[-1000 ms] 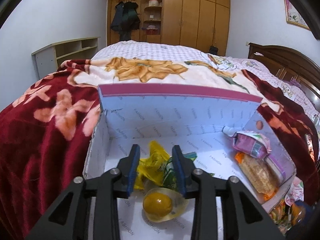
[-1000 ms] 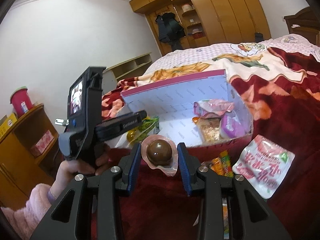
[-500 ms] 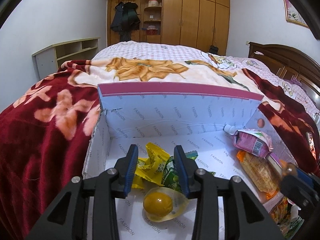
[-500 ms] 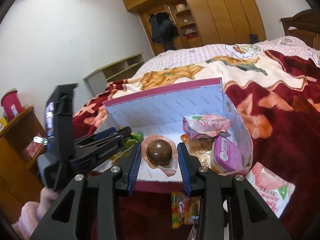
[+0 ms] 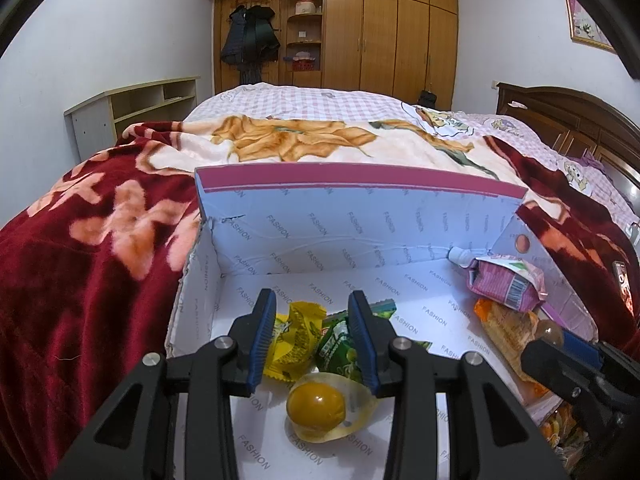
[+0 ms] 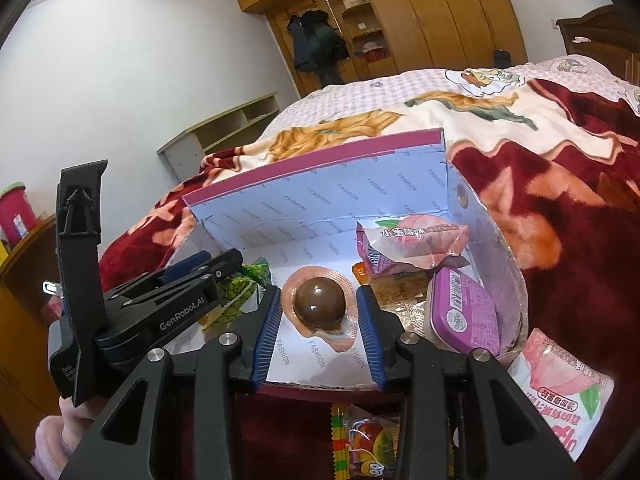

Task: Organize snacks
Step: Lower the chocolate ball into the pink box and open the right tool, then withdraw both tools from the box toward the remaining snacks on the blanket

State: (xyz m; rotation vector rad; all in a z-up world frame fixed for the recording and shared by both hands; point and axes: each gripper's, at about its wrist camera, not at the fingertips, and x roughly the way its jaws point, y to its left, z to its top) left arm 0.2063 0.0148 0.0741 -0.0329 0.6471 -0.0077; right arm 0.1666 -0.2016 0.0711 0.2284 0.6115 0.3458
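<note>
An open cardboard box lies on a red floral blanket. My left gripper stands open just above the box's left floor. Below its fingers lie a yellow packet, a green packet and a yellow jelly cup. My right gripper hangs over the box's near edge. Its jaws are opening, with a brown jelly cup still spanning pad to pad. A pink pouch, a cracker pack and a purple tin fill the box's right side.
On the blanket outside the box lie a peach-printed pouch and a colourful gummy packet. A green pea packet shows under the left gripper. A hand in a pink sleeve holds that gripper. Wardrobes and a low shelf stand behind the bed.
The right gripper carried the brown jelly cup leftward and forward, from over the blanket to over the box. The left gripper widened slightly and the yellow packet dropped from its pads to the box floor.
</note>
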